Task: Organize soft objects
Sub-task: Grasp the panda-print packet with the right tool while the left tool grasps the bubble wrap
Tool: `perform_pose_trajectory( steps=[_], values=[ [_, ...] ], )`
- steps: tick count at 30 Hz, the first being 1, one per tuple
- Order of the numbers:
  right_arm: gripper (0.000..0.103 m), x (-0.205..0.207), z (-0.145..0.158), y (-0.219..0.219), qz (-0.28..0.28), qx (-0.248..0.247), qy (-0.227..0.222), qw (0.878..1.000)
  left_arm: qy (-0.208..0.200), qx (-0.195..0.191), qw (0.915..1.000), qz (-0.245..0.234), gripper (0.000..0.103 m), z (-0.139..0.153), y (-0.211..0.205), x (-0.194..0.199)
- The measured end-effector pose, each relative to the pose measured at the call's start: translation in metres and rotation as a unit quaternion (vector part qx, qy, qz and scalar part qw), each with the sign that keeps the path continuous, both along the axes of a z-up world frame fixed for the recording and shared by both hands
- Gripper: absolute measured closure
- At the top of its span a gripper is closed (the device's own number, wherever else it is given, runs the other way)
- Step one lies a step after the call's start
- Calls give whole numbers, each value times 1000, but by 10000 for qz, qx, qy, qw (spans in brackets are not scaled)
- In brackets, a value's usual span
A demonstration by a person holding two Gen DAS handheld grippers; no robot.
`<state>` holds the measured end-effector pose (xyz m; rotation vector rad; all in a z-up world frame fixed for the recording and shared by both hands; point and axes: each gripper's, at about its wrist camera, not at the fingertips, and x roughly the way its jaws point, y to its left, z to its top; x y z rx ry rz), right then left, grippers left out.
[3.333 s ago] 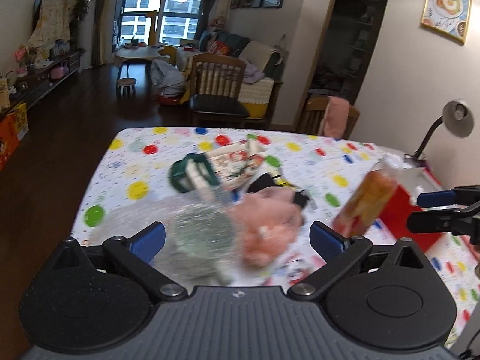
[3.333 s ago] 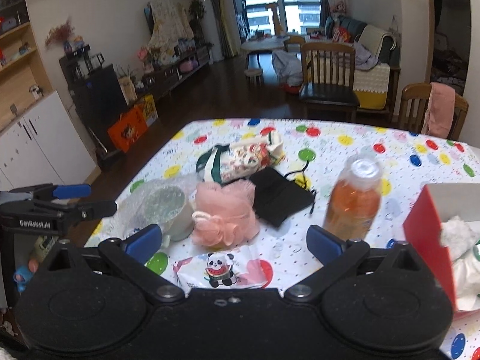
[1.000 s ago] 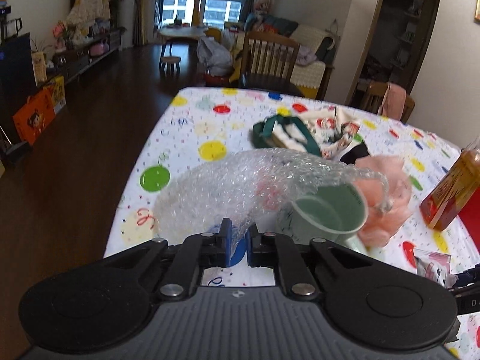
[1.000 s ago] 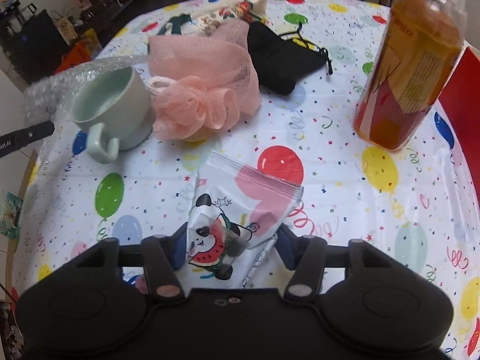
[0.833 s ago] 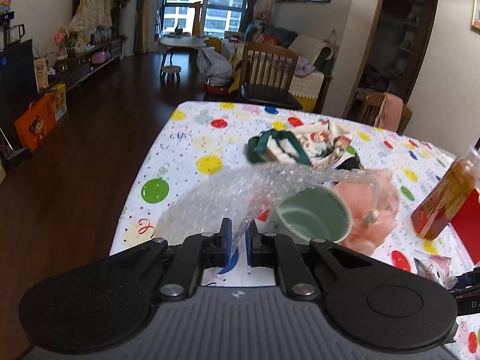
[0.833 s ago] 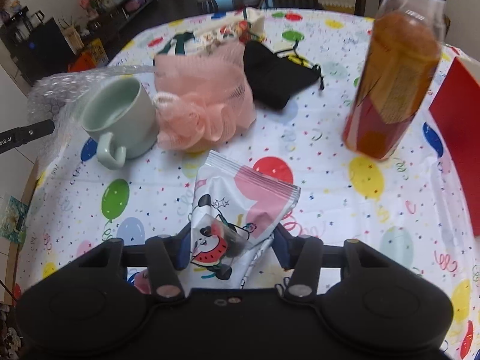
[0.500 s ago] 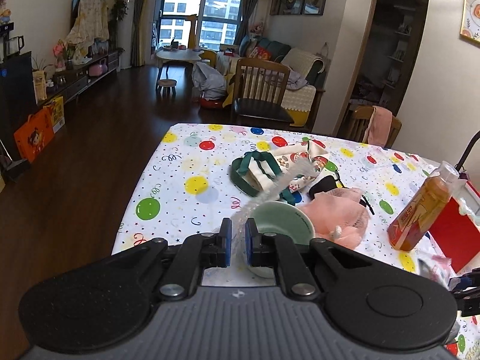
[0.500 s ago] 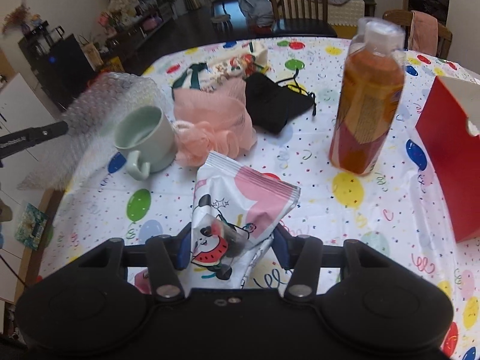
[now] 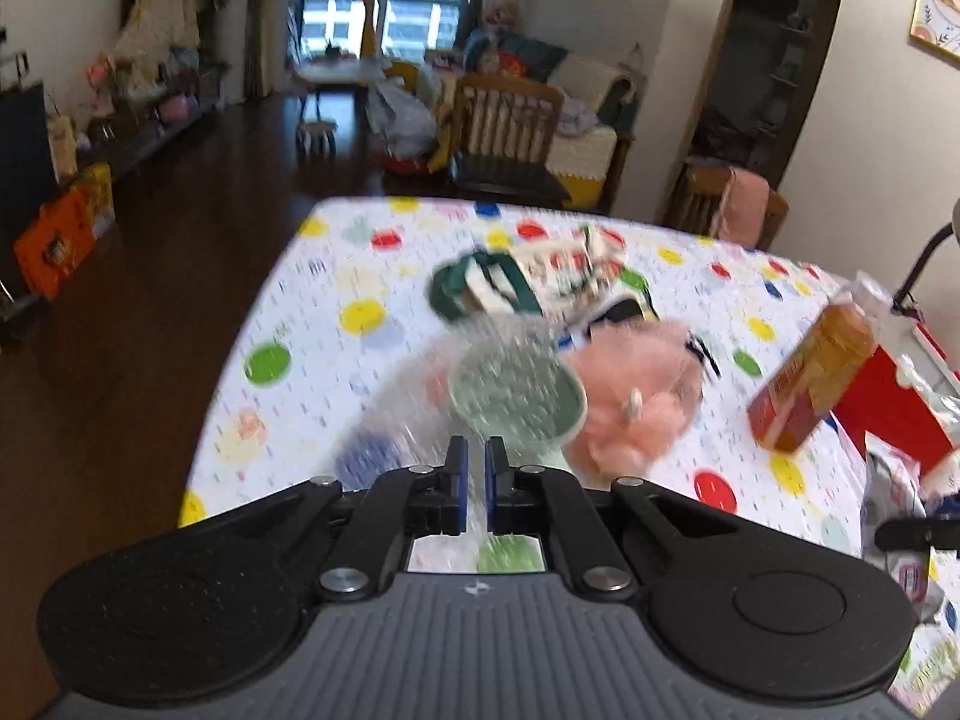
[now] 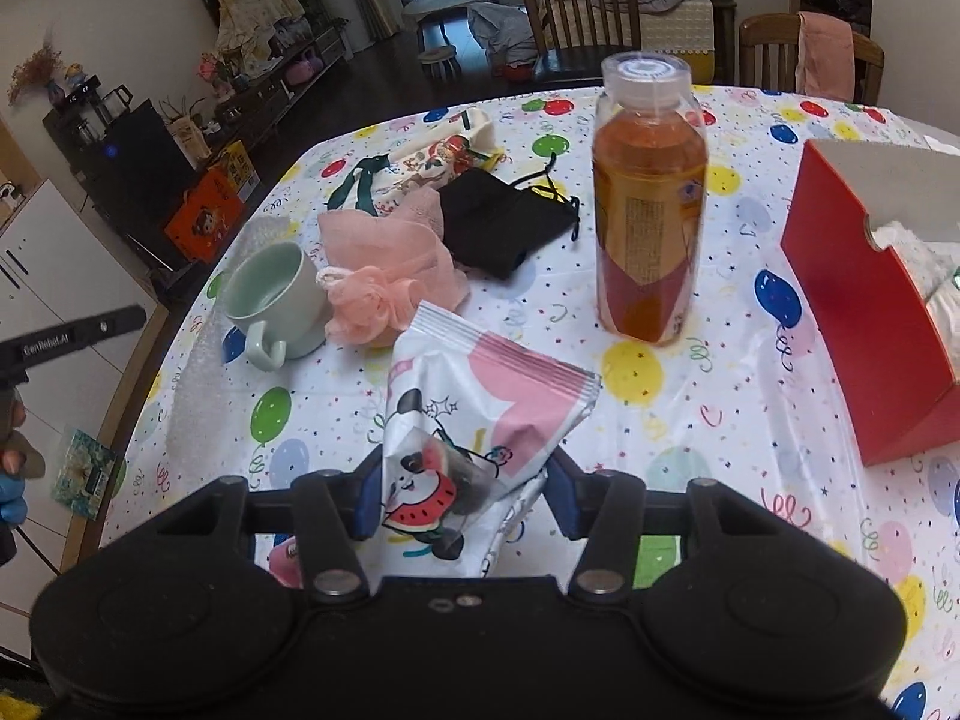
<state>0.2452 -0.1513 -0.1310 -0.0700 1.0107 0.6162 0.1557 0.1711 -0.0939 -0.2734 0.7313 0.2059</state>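
Observation:
My left gripper [image 9: 471, 463] is shut on a thin sheet of clear bubble wrap [image 9: 474, 372], which hangs blurred in front of the pale green cup [image 9: 516, 402]. In the right wrist view the bubble wrap [image 10: 201, 372] trails down by the table's left edge under the left gripper [image 10: 114, 321]. My right gripper [image 10: 465, 495] is shut on a white and pink panda snack packet [image 10: 486, 402], held above the table. A pink bath pouf [image 10: 384, 276] lies against the cup [image 10: 273, 294]. Behind them are a black pouch [image 10: 504, 222] and a patterned bag [image 10: 426, 168].
A tall bottle of orange drink [image 10: 648, 210] stands right of the pouch. An open red box [image 10: 864, 324] with white soft items sits at the table's right side. The balloon-print tablecloth [image 10: 690, 420] covers the table; its left edge drops to dark floor.
Both grippers have risen and drawn back. The bubble wrap has come off the cup and now hangs from the left gripper. The packet has lifted off the table with the right gripper.

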Motion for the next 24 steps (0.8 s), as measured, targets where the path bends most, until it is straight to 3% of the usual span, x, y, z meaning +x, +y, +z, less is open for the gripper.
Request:
perform_pose_trajectory(
  steps=[5,8,10,11,12,15,19,24],
  values=[
    [52,-1,-4,-6,-5,-23,101,9999,310,-95,9995,-46,97,-22,5,1],
    [52,-3,-6,-6,2,-60,145,9999,427,-98,9990,-131,91,-36,9,2],
    [52,-3,-6,-6,-1,-88,162,9998,547,-9,9983,-178,68,-44,11,5],
    [52,-4,-6,-5,-2,-107,165,9998,612,18,9979,-217,33,-49,13,7],
    [52,-5,-6,-5,-6,-125,167,9998,634,59,9977,-252,8,-53,14,8],
    [51,-5,-6,-3,-41,-177,176,9997,605,257,9974,-301,5,-65,19,10],
    [51,-6,-7,-1,-139,-249,208,9994,706,136,9958,-567,5,-84,29,21],
    [52,-8,-9,3,-240,-333,226,9989,843,445,9917,-866,5,-100,24,29]
  ],
)
